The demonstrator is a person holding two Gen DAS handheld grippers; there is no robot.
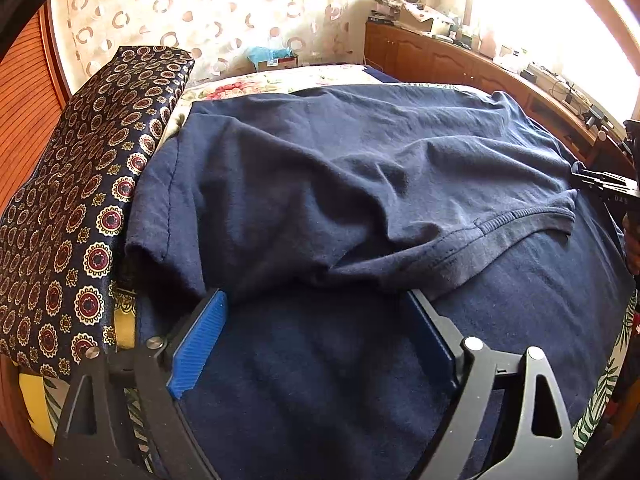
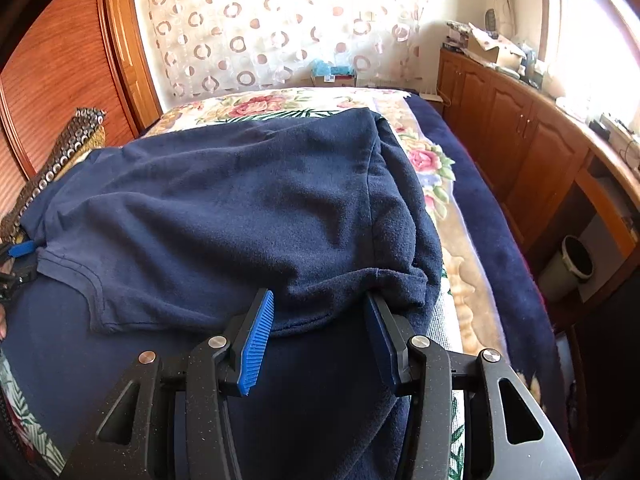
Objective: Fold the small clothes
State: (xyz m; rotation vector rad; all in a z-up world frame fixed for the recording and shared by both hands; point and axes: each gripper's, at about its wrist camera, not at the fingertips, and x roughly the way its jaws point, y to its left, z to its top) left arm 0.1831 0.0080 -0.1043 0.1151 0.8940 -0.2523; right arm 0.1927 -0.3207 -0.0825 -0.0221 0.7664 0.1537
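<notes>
While the navy T-shirt (image 1: 340, 168) lies spread and partly folded over on the floral bedspread (image 2: 436, 184), both tongs stand open at its near fold: the left tongs (image 1: 316, 312) by the collar side, the right tongs (image 2: 320, 312) by a bunched sleeve. A patterned cushion (image 1: 80, 208) touches the shirt's left edge. Beside the wooden cabinets (image 2: 516, 148), a pale bin (image 2: 568, 268) stands on the floor; its contents cannot be made out.
</notes>
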